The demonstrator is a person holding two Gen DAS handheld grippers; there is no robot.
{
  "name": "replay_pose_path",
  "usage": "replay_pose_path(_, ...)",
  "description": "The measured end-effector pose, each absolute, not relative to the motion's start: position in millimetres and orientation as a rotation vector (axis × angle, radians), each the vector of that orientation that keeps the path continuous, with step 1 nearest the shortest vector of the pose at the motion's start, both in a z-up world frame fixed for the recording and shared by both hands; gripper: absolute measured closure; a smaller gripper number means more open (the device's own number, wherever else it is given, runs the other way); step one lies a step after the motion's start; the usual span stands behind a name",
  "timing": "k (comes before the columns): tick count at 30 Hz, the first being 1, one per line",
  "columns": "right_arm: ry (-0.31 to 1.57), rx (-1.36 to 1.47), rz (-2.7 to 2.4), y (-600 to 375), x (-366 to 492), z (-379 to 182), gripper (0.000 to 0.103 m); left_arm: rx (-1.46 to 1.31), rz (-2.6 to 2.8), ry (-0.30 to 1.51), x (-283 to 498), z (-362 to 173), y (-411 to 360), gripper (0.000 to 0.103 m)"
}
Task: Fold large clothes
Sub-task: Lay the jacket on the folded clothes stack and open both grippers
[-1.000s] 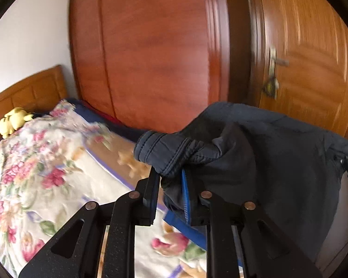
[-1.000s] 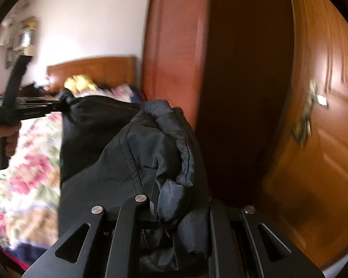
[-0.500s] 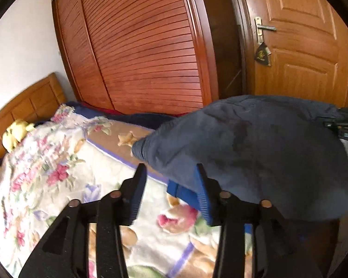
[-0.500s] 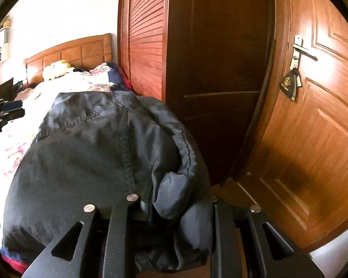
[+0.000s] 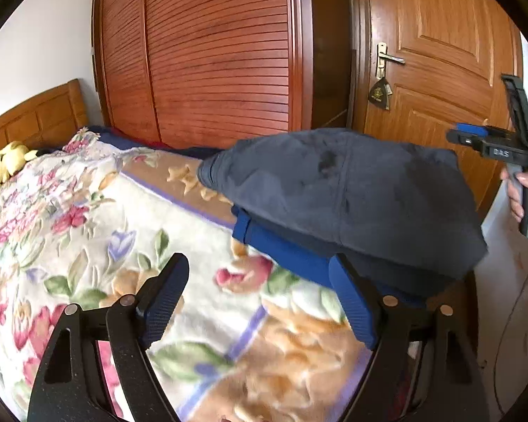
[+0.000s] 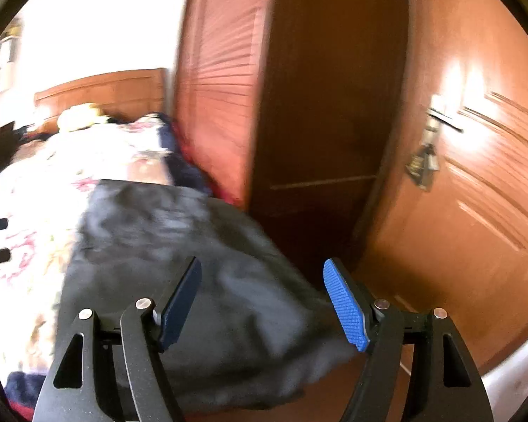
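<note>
1. I am holding my left claw [image 5: 260, 302] with its jaws standing wide apart and nothing between them; they have just been opening, and the cloth is lying clear beyond the tips.
2. My right claw [image 6: 262, 302] is likewise standing with its jaws apart, having just been opening; the cloth is passing under and behind the pads, but neither pad is pressing on it.
3. The dark grey padded jacket with a blue lining [image 5: 345, 190] is lying in a puffed heap at the foot corner of the bed, on the side nearest the slatted wooden wardrobe [image 5: 214, 52], and part of it is overhanging the bed's edge toward the wooden door [image 5: 440, 52].
4. It is resting on the floral fleece blanket [image 5: 88, 218] that is covering the bed; a blue band of lining is showing along the near side of the heap.
5. I am judging the jacket to be soft, bulky and fairly light, with a smooth shell that is likely slipping against itself and trapping air.
6. I am thinking a hemmed edge or seam, such as the ribbed cuff at the heap's far end, is giving the firmest hold; a pinch on the loose shell may be sliding out.
7. The overhanging part looks at risk of dragging the heap off the bed.
</note>
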State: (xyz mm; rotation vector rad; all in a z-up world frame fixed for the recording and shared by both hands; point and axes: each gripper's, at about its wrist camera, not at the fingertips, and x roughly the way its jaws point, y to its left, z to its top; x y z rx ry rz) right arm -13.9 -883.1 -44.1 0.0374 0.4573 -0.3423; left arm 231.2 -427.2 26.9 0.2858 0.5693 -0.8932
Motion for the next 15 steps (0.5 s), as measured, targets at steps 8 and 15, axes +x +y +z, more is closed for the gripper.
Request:
replay_pose_path(8, 0.579, 0.063, -0.282, -884, 32, -82, 0.029, 0.248, -0.877, 0.571, 211, 26, -394, 0.02)
replay_pose_path(15, 0.6, 0.177, -0.275, -907, 37, -110, 0.029, 0.212, -0.843, 0.555, 199, 28, -370, 0.02)
